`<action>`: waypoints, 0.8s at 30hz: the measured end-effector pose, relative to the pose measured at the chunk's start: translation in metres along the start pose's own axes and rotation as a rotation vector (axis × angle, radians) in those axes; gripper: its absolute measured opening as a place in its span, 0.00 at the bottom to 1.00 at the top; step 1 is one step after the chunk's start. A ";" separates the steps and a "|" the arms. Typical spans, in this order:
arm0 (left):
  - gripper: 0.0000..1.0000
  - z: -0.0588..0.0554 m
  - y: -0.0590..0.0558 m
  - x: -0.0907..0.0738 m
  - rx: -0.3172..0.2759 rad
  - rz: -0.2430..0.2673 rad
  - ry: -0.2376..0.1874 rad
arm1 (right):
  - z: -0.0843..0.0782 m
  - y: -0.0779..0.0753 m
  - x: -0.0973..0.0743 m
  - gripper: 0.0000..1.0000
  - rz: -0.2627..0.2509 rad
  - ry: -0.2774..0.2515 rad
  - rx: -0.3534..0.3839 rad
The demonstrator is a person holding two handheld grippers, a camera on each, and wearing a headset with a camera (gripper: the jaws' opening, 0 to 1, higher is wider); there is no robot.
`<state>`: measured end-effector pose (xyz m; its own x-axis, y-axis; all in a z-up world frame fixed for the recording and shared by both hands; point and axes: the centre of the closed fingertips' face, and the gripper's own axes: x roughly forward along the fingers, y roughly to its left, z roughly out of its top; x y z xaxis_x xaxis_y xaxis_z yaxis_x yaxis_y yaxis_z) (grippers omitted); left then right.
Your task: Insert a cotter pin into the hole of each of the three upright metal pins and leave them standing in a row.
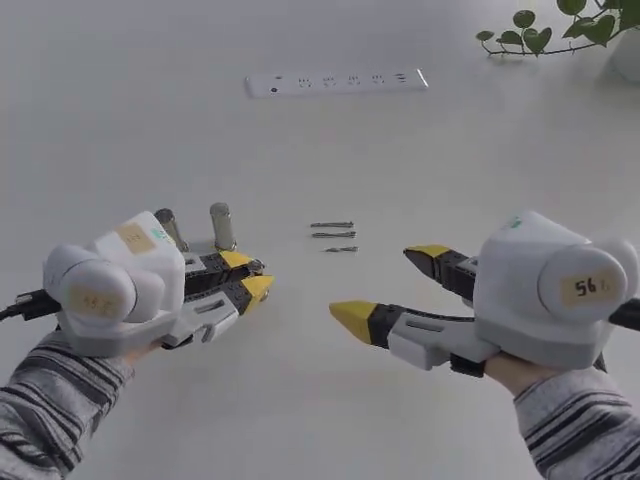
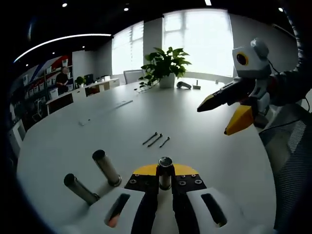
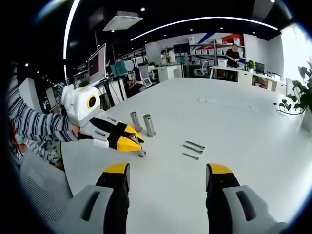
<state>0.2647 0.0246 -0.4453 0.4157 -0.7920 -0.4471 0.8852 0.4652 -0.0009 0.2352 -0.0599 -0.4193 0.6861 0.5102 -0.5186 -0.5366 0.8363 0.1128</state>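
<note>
Left claw (image 1: 258,276) grips 1 metal pin (image 2: 165,166); right claw (image 1: 385,284) released, cotter pins (image 1: 333,236) ahead.

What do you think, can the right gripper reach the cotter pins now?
Probably yes. The right gripper is open and empty, and the cotter pins lie on bare table just ahead of its jaws. The left gripper, shut on a metal pin, is off to the side.

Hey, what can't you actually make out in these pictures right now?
- Cotter holes in the standing pins: too small, every view.
- Held pin: lower end hidden between the left gripper's jaws in the left gripper view; the gripper body covers it in the head view.
- Cotter pins: too small to tell their shape.
- Plant: cut off by the head view's top edge.
</note>
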 end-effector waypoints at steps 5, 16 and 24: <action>0.05 -0.002 -0.002 0.003 0.012 -0.014 0.012 | -0.002 -0.001 0.000 0.59 0.000 0.012 -0.003; 0.05 -0.008 -0.005 0.005 0.032 -0.040 0.028 | -0.006 -0.001 0.001 0.58 -0.004 0.037 -0.016; 0.06 -0.007 -0.005 0.005 -0.001 -0.043 0.022 | -0.019 -0.003 0.001 0.49 0.027 0.135 -0.061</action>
<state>0.2609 0.0208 -0.4538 0.3726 -0.8025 -0.4660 0.9019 0.4314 -0.0218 0.2279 -0.0659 -0.4363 0.6008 0.4969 -0.6262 -0.5853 0.8070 0.0789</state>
